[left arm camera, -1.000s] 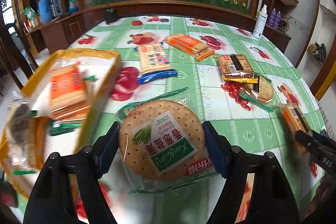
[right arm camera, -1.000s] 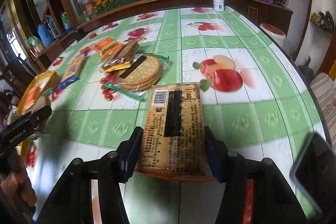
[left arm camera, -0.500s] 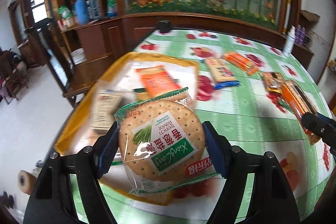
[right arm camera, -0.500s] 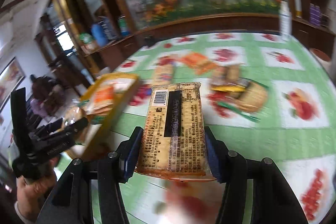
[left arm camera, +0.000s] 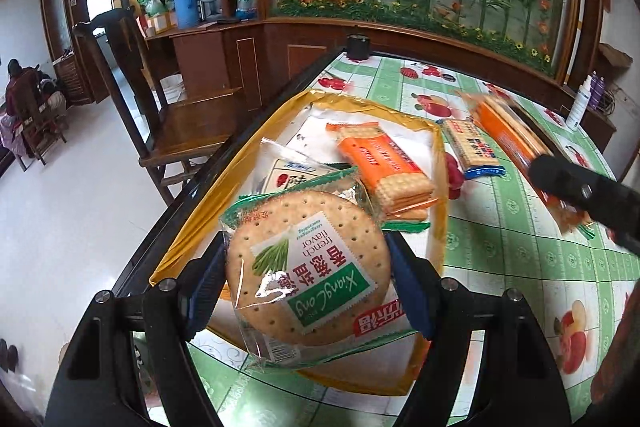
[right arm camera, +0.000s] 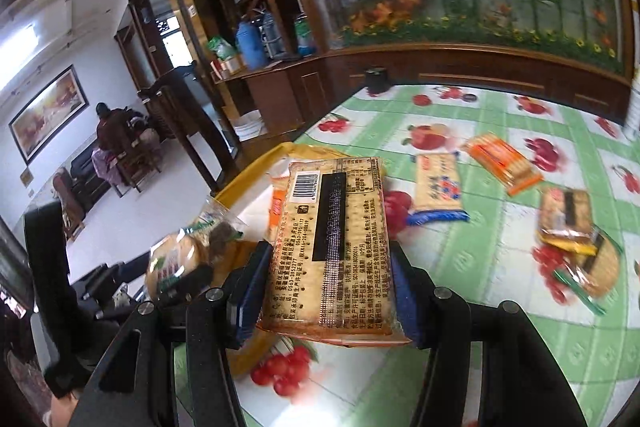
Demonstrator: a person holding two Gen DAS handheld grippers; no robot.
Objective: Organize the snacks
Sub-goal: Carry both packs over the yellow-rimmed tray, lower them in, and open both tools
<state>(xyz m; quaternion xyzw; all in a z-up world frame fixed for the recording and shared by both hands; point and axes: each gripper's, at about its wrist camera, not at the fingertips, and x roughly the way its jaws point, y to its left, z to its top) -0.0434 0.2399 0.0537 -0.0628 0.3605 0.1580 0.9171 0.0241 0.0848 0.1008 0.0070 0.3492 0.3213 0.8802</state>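
Observation:
My left gripper (left arm camera: 308, 279) is shut on a round cracker pack (left arm camera: 308, 267) with a green label, held above the near end of the yellow tray (left arm camera: 438, 163). The tray holds an orange cracker pack (left arm camera: 384, 163) and a white packet (left arm camera: 288, 175). My right gripper (right arm camera: 324, 291) is shut on a rectangular orange cracker pack (right arm camera: 332, 243), barcode side up, just right of the tray (right arm camera: 240, 187). It shows at the right of the left wrist view (left arm camera: 516, 143). The left gripper with its round pack shows in the right wrist view (right arm camera: 176, 263).
On the green fruit-print tablecloth (right arm camera: 500, 307) lie a blue-edged cracker pack (right arm camera: 438, 187), an orange pack (right arm camera: 500, 159), and a brown pack on a round cracker pack (right arm camera: 576, 227). A wooden chair (left arm camera: 160, 99) stands left of the table edge. A white bottle (left arm camera: 578, 107) stands far right.
Both grippers have swung left with their packs, from the middle of the table to the yellow tray. The left pack now hangs over the tray's near end.

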